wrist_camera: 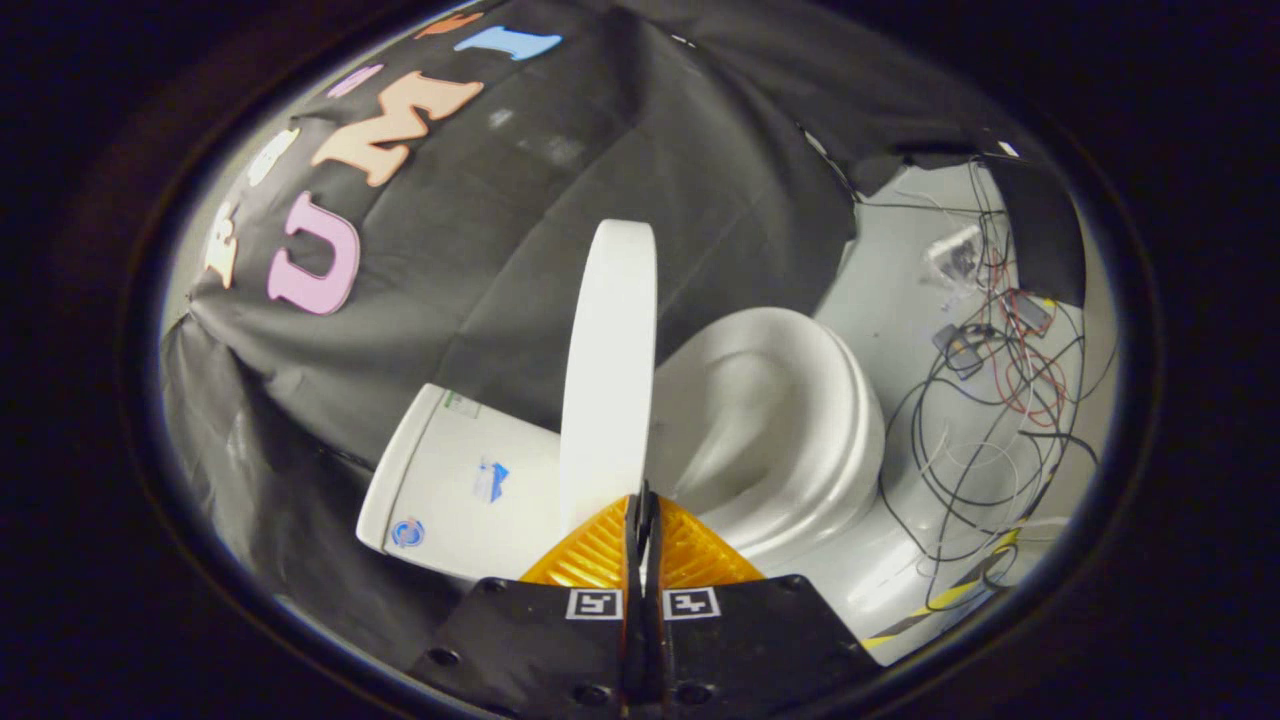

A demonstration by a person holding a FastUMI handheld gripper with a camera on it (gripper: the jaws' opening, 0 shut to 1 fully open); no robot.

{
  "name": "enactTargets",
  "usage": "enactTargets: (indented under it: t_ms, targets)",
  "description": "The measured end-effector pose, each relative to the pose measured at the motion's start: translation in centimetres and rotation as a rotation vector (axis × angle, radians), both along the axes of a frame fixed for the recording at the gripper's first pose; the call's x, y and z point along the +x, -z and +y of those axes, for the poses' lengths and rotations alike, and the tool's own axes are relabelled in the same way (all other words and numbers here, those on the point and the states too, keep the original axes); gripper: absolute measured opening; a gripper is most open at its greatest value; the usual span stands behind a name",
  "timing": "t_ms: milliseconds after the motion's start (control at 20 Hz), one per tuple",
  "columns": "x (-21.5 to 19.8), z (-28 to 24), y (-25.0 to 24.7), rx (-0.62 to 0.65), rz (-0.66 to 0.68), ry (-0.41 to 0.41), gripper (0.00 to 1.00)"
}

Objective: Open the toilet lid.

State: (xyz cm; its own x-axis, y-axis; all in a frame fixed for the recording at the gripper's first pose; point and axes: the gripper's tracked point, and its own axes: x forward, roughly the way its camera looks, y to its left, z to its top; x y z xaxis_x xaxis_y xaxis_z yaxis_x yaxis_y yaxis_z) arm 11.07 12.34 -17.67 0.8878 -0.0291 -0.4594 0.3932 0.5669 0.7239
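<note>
Gripper (642, 520) is rolled sideways relative to the toilet, so the tank (455, 485) appears tipped over beside the bowl. Its two orange fingers (590, 560) are drawn together, a thin slit between the tips; whether they pinch the lid's edge cannot be told. The lid (608, 370) stands raised, edge-on, its near rim right at the fingertips and running away beyond them. The tank lies to one side of the lid, the open seat (780, 430) to the other. Loose cables (1000, 400) trail over the floor (890, 270) past the seat.
</note>
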Motion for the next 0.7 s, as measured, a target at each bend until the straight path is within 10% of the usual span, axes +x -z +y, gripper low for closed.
enactTargets:
  t_ms: [700]
  targets:
    - [1.5,3.5,-5.6,-0.158,0.079,0.001,0.01]
